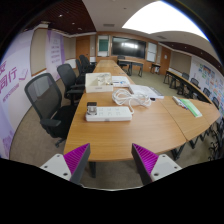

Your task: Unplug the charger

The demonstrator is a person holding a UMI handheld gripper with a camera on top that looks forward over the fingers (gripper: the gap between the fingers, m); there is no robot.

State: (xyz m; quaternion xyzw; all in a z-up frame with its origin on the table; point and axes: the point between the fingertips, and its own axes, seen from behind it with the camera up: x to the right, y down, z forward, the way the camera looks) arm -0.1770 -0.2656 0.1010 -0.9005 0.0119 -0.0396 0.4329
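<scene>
Gripper [111,160] — jaws spread wide, holding nothing, hanging short of the wooden desk [120,135]. White power strip [108,113] lies on the desk well ahead of the jaws; the charger presumably sits plugged there, though it cannot be made out. Clear tangle of cable or plastic [127,96] beyond it. Black chairs [45,100] line one side. Progress: unplugging not begun — approach, grip and pull all remain.

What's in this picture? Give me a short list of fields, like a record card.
place: meeting room with a long wooden table
on table: white power strip, tangled white cable
seating: black office chairs beside the table
far wall: dark screen
gripper: open, holding nothing, short of the table's near edge
</scene>
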